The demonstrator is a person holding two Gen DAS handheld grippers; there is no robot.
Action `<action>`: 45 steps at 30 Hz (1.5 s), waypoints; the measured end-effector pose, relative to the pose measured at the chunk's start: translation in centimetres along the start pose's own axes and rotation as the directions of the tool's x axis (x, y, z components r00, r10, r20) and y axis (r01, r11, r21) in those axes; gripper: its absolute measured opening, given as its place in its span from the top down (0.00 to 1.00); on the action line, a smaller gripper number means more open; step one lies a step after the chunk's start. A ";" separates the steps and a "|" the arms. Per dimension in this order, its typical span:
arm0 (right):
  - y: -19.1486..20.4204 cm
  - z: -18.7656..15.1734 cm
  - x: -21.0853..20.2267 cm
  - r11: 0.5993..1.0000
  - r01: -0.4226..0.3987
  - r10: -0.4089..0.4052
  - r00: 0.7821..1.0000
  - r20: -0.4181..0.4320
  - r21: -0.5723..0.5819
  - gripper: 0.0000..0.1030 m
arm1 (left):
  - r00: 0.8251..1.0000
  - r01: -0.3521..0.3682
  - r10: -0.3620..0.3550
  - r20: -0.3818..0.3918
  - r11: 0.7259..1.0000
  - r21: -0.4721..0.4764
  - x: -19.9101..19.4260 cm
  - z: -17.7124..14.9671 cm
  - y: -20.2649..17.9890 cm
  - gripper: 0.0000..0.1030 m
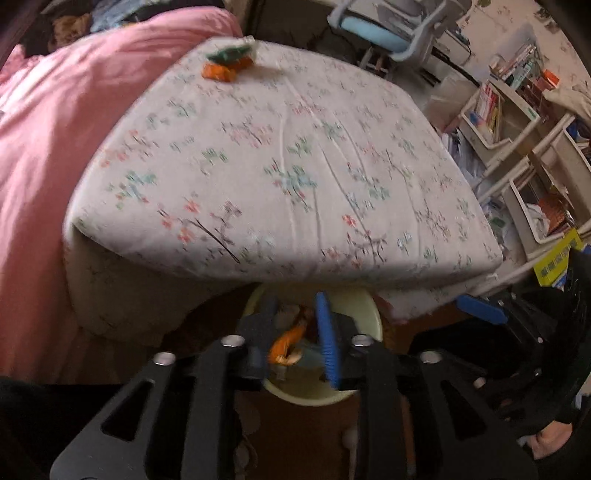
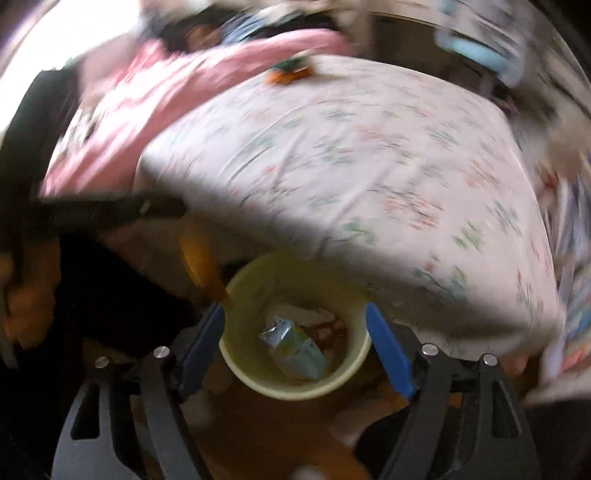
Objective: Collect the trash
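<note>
My left gripper (image 1: 295,301) hangs over a pale yellow bin (image 1: 369,317) that stands on the floor under the bed's edge. An orange wrapper (image 1: 286,343) sits between its blue pads; a gap shows on the right pad's side, so the jaws look open. In the right wrist view the same orange wrapper (image 2: 201,266) dangles at the bin's rim (image 2: 295,391). My right gripper (image 2: 295,310) is open wide above the bin, with nothing between its fingers. A pale blue-green packet (image 2: 295,347) lies inside. Green and orange wrappers (image 1: 229,61) rest on the bed's far side.
The floral mattress (image 1: 295,166) overhangs part of the bin. A pink quilt (image 1: 44,166) covers the left of the bed. Crowded shelves with books (image 1: 517,147) stand on the right, with a pale blue chair (image 1: 384,33) behind the bed. The right wrist view is blurred.
</note>
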State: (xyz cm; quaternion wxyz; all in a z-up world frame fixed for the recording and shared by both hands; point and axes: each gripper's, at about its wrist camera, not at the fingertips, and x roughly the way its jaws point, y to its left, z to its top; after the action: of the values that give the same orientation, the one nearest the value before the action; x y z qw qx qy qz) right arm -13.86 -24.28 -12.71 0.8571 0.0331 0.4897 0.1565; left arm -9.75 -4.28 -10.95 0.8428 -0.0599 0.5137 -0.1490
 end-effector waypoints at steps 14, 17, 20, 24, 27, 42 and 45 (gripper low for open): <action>1.0 0.2 0.9 0.995 0.076 -0.079 0.995 0.053 0.068 0.15 | 0.942 -0.222 0.229 0.244 0.973 -0.054 -5.2 1.5 0.9 0.13; 1.4 0.1 1.0 0.994 0.094 -0.098 0.993 0.069 0.061 0.12 | 0.934 -0.239 0.250 0.254 0.968 -0.072 -5.5 1.6 1.4 0.11; 1.7 0.1 1.1 0.992 0.110 -0.115 0.990 0.082 0.063 0.12 | 0.927 -0.256 0.268 0.262 0.963 -0.079 -5.5 1.7 1.5 0.09; 1.8 0.1 0.8 0.989 0.126 -0.134 0.985 0.105 0.074 0.11 | 0.923 -0.272 0.281 0.265 0.960 -0.070 -5.3 1.8 1.2 0.08; 1.6 0.1 0.6 0.987 0.137 -0.147 0.982 0.120 0.085 0.11 | 0.919 -0.283 0.288 0.269 0.957 -0.059 -5.3 1.7 1.0 0.07; 1.3 0.1 0.1 0.981 0.160 -0.175 0.974 0.144 0.114 0.09 | 0.919 -0.291 0.293 0.265 0.955 -0.048 -5.2 1.7 0.8 0.07; 1.4 0.1 0.1 0.980 0.162 -0.178 0.973 0.146 0.114 0.09 | 0.918 -0.291 0.294 0.265 0.955 -0.049 -5.3 1.7 0.8 0.07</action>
State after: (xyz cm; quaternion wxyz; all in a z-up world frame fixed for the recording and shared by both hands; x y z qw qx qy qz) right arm -14.03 -22.94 -12.42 0.9001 0.0465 0.4298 0.0544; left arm -10.34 -1.99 -5.88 0.9173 -0.0058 0.3979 -0.0097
